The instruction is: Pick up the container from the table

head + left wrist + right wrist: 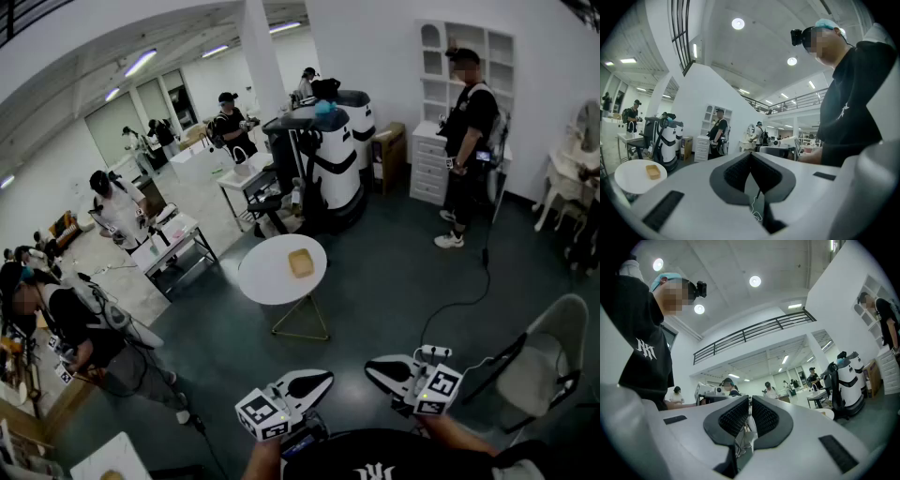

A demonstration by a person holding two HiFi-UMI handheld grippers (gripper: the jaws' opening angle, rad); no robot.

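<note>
A small tan container (300,263) sits on a round white table (262,279) in the middle of the floor, well ahead of me. From the left gripper view the container (652,171) and table (628,180) lie far off at the lower left. My left gripper (327,378) and right gripper (367,369) are held close to my body at the bottom of the head view, tips pointing toward each other. Both are shut and empty, the left gripper (751,157) and the right gripper (750,400) showing their jaws meeting at the tips. Each faces the person holding it.
A white-and-black robot (328,155) stands behind the table, a white chair (548,361) at my right. A person in black (467,145) stands by a white shelf unit (439,122). Several people work at tables (173,246) on the left. A cable (469,295) runs across the dark floor.
</note>
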